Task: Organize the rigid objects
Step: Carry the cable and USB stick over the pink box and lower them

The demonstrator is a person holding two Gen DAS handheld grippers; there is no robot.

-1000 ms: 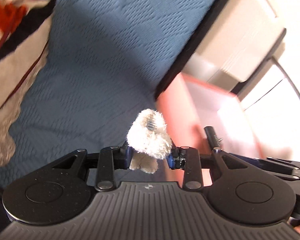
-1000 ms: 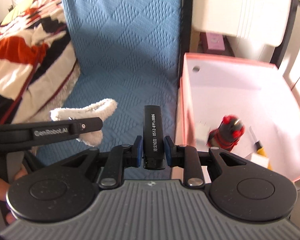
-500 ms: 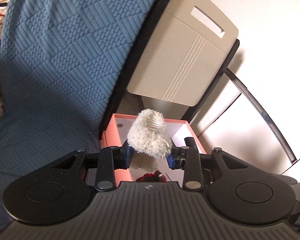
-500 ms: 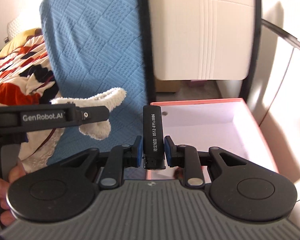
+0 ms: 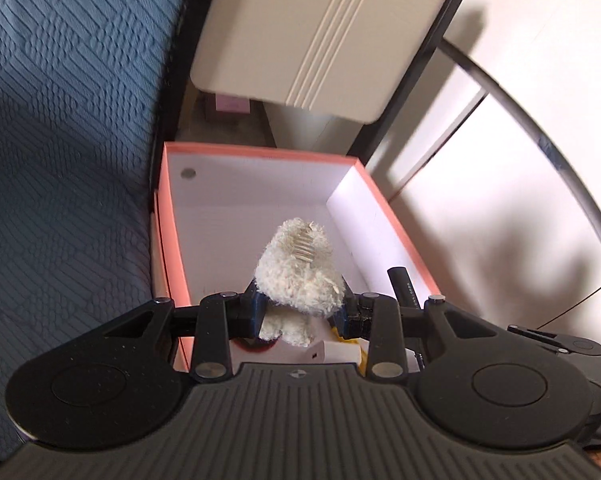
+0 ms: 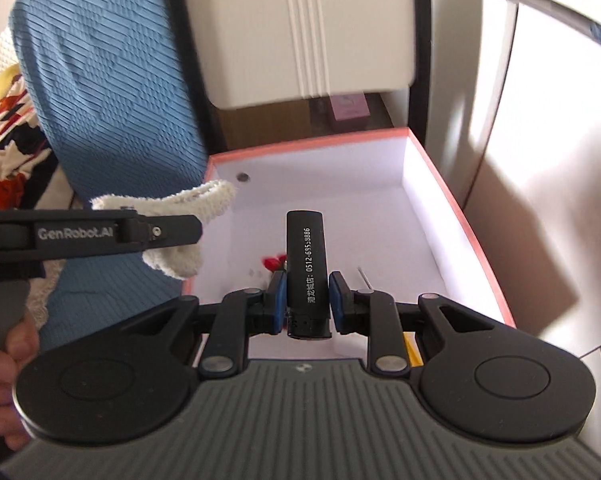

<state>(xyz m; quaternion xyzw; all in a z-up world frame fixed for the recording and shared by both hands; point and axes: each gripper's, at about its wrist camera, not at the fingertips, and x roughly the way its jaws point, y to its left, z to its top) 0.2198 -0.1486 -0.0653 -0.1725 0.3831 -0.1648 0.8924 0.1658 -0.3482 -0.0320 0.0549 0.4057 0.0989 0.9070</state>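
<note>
Pink box [image 5: 172, 248] sits on the floor between the blue bedspread [image 5: 60, 140] and a white panel, open-topped, and is clearly the drop target. It already holds a few items: something red [image 6: 274, 261], a yellow-handled tool [image 6: 412, 350] and a small white block [image 5: 336, 354], all partly hidden behind the grippers.

Left gripper [image 5: 300, 314] has its jaws pinching a fluffy white plush piece [image 5: 300, 276], held above the near end of the box. Soft item on a rigid-objects task, so possibly a mis-sort, though it may have a hard core; cannot tell.

Right gripper [image 6: 303, 304] has its jaws clamped on a black lighter [image 6: 306, 268] with white printed digits, standing upright, also over the box interior.

Judged progress: mid-task. Some items are binned, and two more are positioned over the box but not yet released. Left to do: lower, open both jaws, then go for whatever remains on the bed; no other loose items in view here.
</note>
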